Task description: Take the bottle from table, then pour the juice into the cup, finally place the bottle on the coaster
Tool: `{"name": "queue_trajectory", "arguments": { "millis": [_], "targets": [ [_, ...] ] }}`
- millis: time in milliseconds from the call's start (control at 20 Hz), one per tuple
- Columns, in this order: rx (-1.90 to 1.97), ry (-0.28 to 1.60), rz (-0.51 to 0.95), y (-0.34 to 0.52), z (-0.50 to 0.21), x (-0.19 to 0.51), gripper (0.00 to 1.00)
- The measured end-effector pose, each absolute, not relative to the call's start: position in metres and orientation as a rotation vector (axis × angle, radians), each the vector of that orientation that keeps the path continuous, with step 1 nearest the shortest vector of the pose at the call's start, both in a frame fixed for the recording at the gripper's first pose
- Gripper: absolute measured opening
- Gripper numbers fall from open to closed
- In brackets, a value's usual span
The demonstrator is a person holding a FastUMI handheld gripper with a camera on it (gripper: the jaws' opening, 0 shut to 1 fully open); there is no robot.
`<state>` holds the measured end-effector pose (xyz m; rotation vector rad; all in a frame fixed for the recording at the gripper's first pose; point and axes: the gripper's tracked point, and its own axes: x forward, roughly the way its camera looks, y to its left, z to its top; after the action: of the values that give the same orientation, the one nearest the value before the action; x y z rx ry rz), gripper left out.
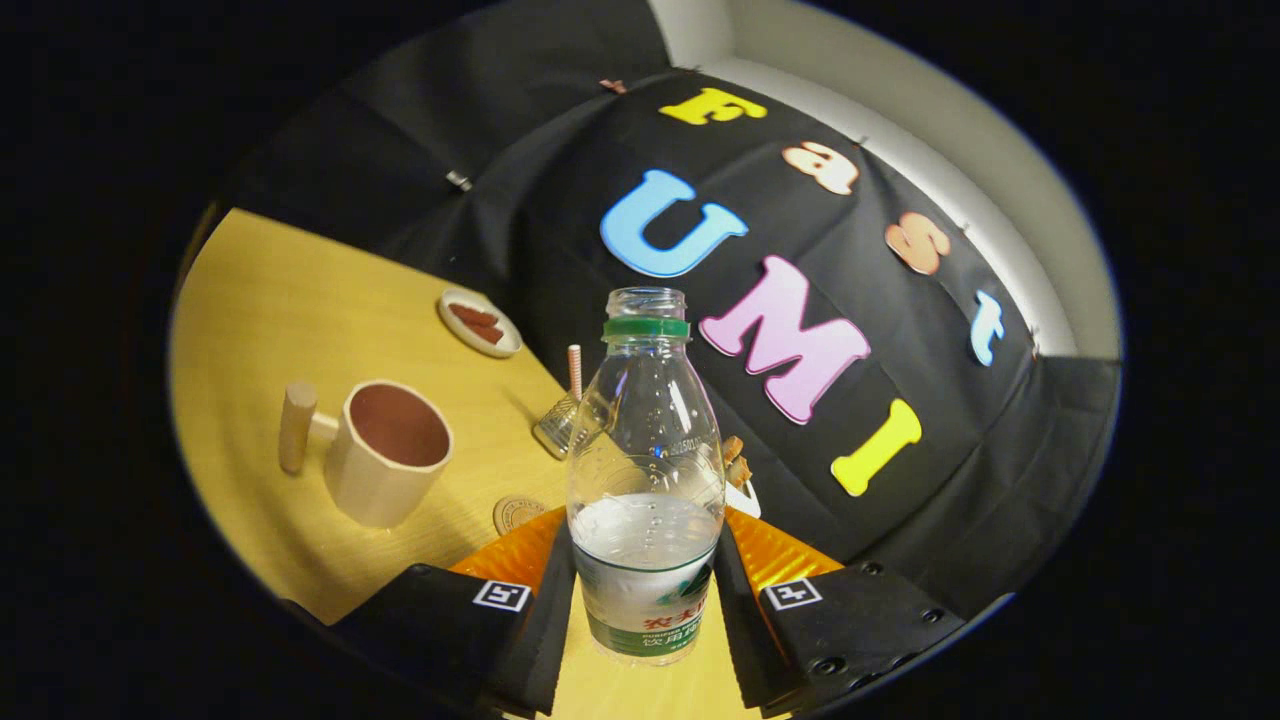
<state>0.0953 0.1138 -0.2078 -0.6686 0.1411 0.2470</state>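
A clear plastic bottle (pixel 645 470) with a green neck ring and no cap stands between my fingers, about a third full of cloudy liquid. My gripper (pixel 645 570) is shut on its lower body, and both black fingers (pixel 552 600) press on the labelled part. A beige cup (pixel 385 455) with a wooden peg handle stands on the yellow table (pixel 300 310), ahead and to the left of the fingers, and holds nothing I can see. A small round coaster (pixel 518 514) lies between the cup and the left finger. The table looks slanted against the bottle and gripper.
Behind the bottle a glass with a striped straw (pixel 565 410) stands near the black cloth wall. A small dish with brown pieces (pixel 480 322) lies farther back. Brown snack pieces (pixel 735 460) show just right of the bottle.
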Motion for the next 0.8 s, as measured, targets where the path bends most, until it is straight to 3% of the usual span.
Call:
{"name": "queue_trajectory", "arguments": {
  "millis": [800],
  "targets": [
    [-1.165, 0.187, 0.328, 0.129, -0.246, 0.095, 0.68]
  ]
}}
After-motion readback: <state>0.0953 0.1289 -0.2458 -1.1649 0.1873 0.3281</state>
